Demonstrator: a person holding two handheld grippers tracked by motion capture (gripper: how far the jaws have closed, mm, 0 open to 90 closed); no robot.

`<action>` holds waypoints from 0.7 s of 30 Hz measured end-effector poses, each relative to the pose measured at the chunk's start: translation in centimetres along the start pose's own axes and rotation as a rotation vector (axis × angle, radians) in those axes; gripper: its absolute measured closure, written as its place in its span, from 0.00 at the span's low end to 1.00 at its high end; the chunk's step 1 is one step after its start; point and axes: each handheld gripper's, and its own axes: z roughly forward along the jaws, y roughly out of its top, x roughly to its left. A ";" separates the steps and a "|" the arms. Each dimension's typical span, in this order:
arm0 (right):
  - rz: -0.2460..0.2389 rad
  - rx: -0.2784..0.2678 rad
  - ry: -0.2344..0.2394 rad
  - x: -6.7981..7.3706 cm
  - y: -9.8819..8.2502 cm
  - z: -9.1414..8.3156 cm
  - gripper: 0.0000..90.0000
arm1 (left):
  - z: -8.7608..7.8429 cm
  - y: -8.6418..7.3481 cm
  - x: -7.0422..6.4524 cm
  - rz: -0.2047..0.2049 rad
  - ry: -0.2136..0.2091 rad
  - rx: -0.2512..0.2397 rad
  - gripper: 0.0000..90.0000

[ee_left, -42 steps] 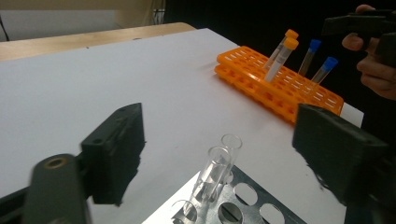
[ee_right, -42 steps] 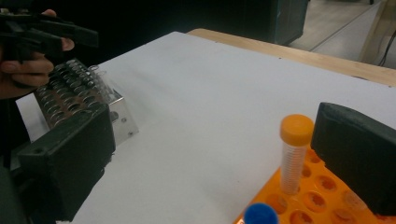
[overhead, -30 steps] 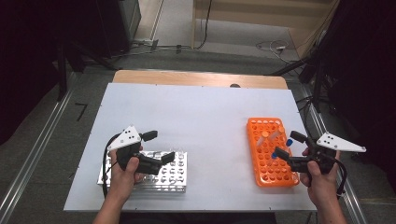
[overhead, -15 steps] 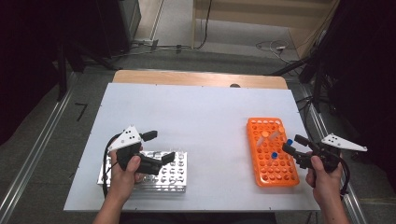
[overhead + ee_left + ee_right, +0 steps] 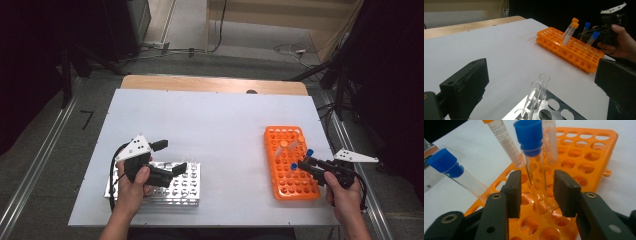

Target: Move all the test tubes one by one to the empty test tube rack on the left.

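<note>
An orange tube rack [image 5: 287,187] lies at the table's right. It holds two orange-capped tubes [image 5: 570,31] and two blue-capped tubes [image 5: 592,38]. My right gripper [image 5: 537,192] reaches over the rack's near right side [image 5: 306,165]. One upright blue-capped tube [image 5: 531,142] stands between its pads. The jaws have just been closing, and a gap still shows on each side of the tube. The other blue-capped tube [image 5: 449,167] leans off to the left. My left gripper [image 5: 171,157] hangs open over a metal rack [image 5: 185,192] that holds two clear uncapped tubes [image 5: 535,96].
The white table top [image 5: 215,125] spreads between the two racks. A wooden strip [image 5: 210,84] runs along its far edge. Cables and dark stands crowd the floor beyond it.
My right gripper has come down and in over the orange rack, and its jaws have narrowed around a blue-capped tube. The left hand has kept still.
</note>
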 end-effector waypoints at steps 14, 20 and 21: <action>-0.066 0.046 -0.042 0.4 -0.3 0.7 0.79 | 0.1 0.0 -0.1 0.000 0.006 0.004 0.00; -0.055 0.040 -0.064 0.4 -0.2 0.5 0.83 | 0.3 0.0 -0.2 0.003 0.004 0.007 0.00; -0.054 0.033 -0.059 0.4 -0.2 0.5 0.83 | 0.3 0.0 -0.2 0.002 0.005 0.007 0.00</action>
